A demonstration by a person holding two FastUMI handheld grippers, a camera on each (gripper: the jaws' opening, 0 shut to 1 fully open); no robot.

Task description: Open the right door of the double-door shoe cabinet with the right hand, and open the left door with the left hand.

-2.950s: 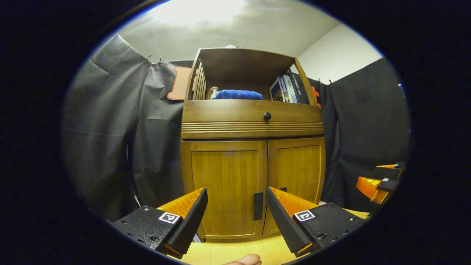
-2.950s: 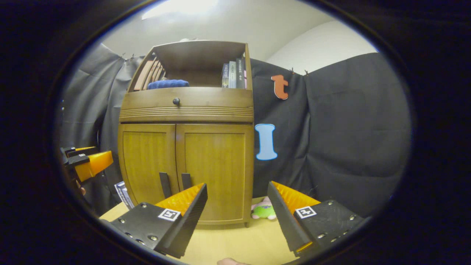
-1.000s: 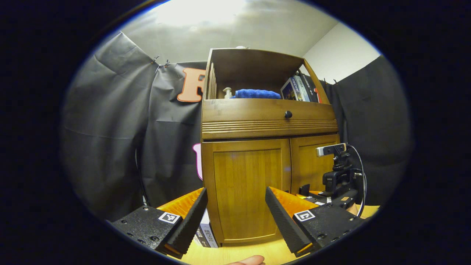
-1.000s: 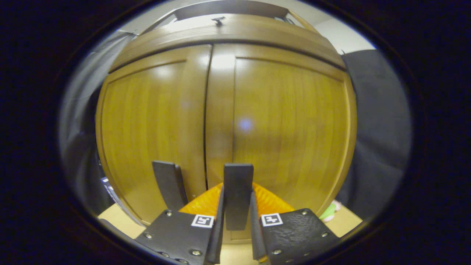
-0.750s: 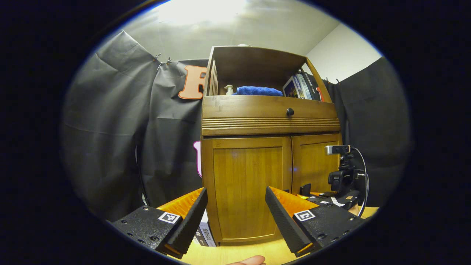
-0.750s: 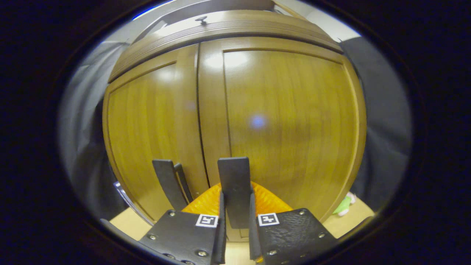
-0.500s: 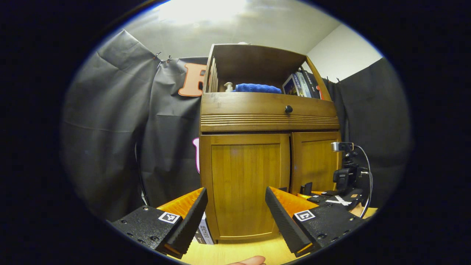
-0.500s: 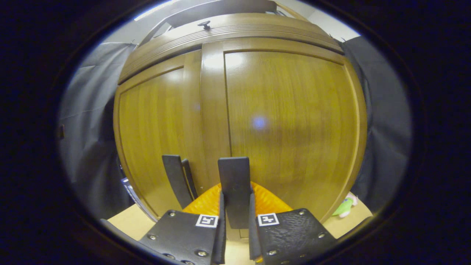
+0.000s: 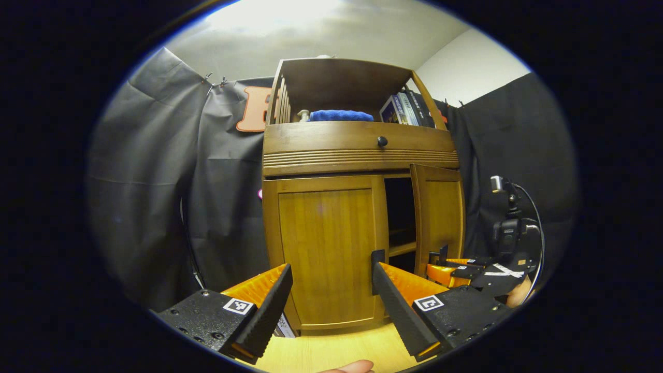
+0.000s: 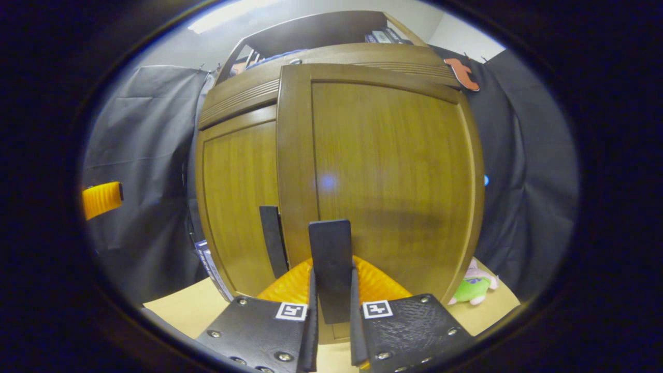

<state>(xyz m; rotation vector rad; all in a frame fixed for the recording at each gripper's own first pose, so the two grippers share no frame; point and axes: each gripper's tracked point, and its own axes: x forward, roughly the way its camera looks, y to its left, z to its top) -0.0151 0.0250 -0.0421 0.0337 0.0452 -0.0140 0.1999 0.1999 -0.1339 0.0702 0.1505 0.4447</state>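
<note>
Right gripper (image 10: 331, 316): fingers pinching right door handle (image 10: 330, 259); may slip off mid-swing.
Left gripper (image 9: 331, 305): fingers spread; left door handle (image 9: 377, 259) at 12 o'clock, may be missed.

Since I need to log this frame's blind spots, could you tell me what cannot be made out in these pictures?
- Cabinet interior: left gripper view, dark behind the part-open right door; contents unreadable.
- Right handle: right gripper view, its lower end hidden between the right gripper's fingers.
- Left handle: left gripper view, partly hidden by the left gripper's finger.
- Green plush toy: right gripper view, partly behind the door.
</note>
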